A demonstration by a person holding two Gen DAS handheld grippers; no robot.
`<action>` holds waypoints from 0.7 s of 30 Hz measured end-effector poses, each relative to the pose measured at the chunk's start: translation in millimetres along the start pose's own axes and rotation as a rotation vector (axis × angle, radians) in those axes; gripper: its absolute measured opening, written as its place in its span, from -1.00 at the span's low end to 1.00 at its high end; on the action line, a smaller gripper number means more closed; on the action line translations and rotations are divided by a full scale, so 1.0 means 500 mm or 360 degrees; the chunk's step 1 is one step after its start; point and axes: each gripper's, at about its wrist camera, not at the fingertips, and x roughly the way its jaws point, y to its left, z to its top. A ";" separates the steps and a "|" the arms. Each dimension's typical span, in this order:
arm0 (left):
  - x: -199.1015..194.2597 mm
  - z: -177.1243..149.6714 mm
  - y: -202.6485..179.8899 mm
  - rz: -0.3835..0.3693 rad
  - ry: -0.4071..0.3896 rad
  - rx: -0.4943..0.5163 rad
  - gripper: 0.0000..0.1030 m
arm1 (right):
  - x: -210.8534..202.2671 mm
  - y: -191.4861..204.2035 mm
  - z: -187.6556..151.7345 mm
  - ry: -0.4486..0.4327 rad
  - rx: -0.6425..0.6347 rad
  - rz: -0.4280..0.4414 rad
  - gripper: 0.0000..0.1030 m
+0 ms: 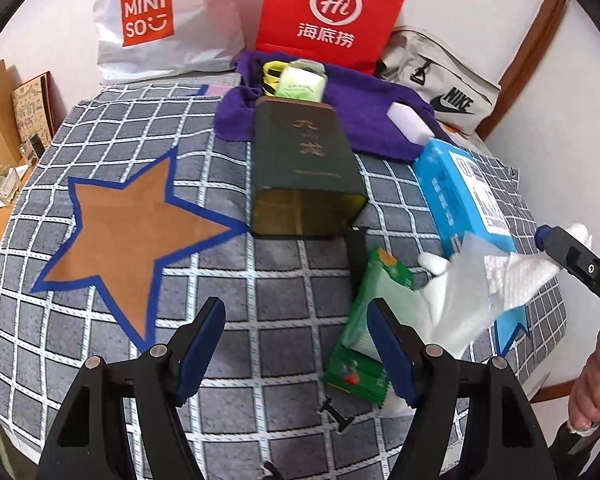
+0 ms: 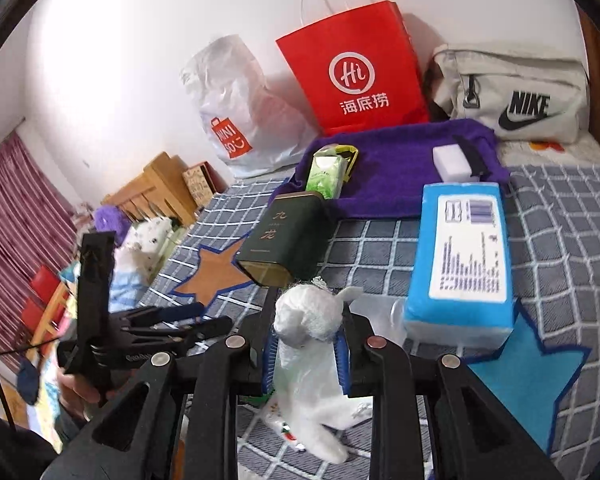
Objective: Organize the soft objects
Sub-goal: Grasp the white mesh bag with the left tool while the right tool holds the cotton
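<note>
**White tissue wad lifted clear while the spread gripper waits over the green pack**

The bed (image 1: 112, 128), covered by a grey checked cloth with star patches, carries everything here. Along the wall stand the red paper bag (image 2: 356, 68), the white Miniso bag (image 1: 156, 20) and a Nike pouch (image 2: 512, 96); they look like candidate containers, though nothing shows which one is meant.

In front of them a purple towel (image 2: 400, 168) lies flat, seemingly as a collecting spot: a pale green tissue pack (image 2: 326, 172) and a white sponge block (image 2: 452, 162) already rest on it. The dark green tin (image 1: 304, 168) lies on its side with its open mouth toward the left wrist camera. The blue tissue pack (image 2: 460, 256) lies on the cloth beside it.

The right gripper (image 2: 308, 350) pinches a crumpled white tissue wad (image 2: 308, 316), held off the cloth, probably so it can be carried to the towel. The left gripper (image 1: 296, 344) stands spread with nothing between its pads, above the checked cloth just beside a green wet-wipe packet (image 1: 364, 336), likely its next pick.

The left wrist view shows the wad trailing loose over the green packet and the blue pack, and a small black clip (image 1: 338, 416) on the cloth; the right view hides most of these behind its fingers. Only the right view shows the pads pressing the tissue, the label on the blue pack, and the room's curtain (image 2: 20, 216) and wooden furniture (image 2: 160, 188).
</note>
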 end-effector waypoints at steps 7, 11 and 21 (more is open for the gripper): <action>-0.007 -0.010 -0.025 0.0020 0.0000 0.0044 0.39 | -0.057 0.030 0.014 -0.0170 -0.0040 0.0113 -0.51; -0.010 -0.008 -0.032 0.0018 -0.0009 0.0055 0.39 | -0.088 0.039 0.034 -0.0261 -0.0052 0.0133 -0.51; -0.012 -0.010 -0.049 -0.0031 -0.0013 0.0066 0.39 | -0.105 0.013 0.032 -0.0266 -0.0007 0.0147 -0.52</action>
